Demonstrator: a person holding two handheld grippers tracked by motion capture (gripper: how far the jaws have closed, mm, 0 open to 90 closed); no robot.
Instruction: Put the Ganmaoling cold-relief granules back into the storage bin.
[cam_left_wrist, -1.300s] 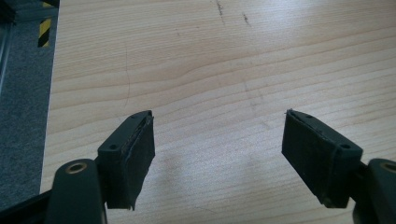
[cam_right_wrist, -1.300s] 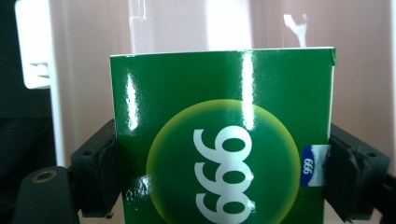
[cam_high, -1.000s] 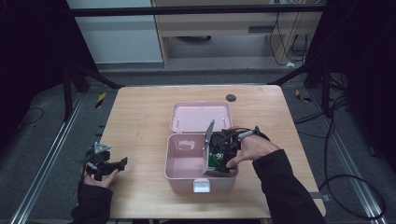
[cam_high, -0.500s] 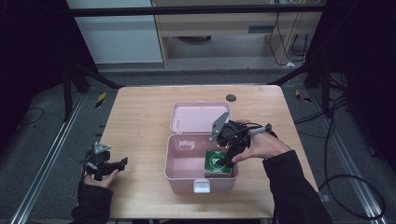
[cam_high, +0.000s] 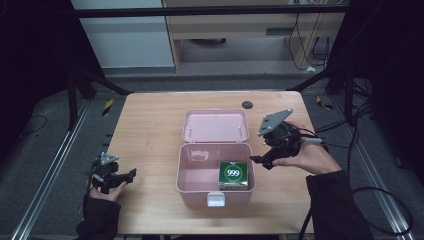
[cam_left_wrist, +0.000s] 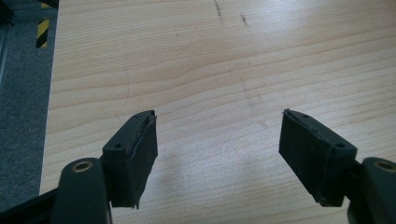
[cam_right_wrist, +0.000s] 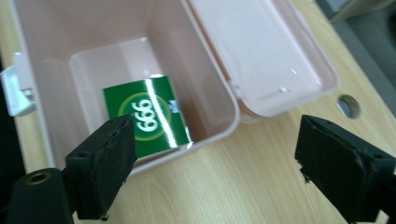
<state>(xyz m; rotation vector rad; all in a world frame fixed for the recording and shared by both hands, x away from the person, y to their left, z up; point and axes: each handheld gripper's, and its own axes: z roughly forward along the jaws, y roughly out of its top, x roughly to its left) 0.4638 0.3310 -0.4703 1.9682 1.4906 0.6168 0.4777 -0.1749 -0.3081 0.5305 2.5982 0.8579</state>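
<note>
The right gripper (cam_high: 261, 159) has drawn back out of the pink box (cam_high: 190, 175) and is hanging released beside it, leaving one green packet (cam_high: 233, 174) lying inside. One box is sitting lid-open on the bench (cam_high: 150, 125). The left gripper (cam_left_wrist: 217, 154) is hovering released over bare wood.

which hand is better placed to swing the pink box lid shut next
Right, probably. The right gripper hovers open just beside the pink box, close to its opened lid, with the green 999 packet already inside. The left gripper sits open near the table's far left edge.
</note>
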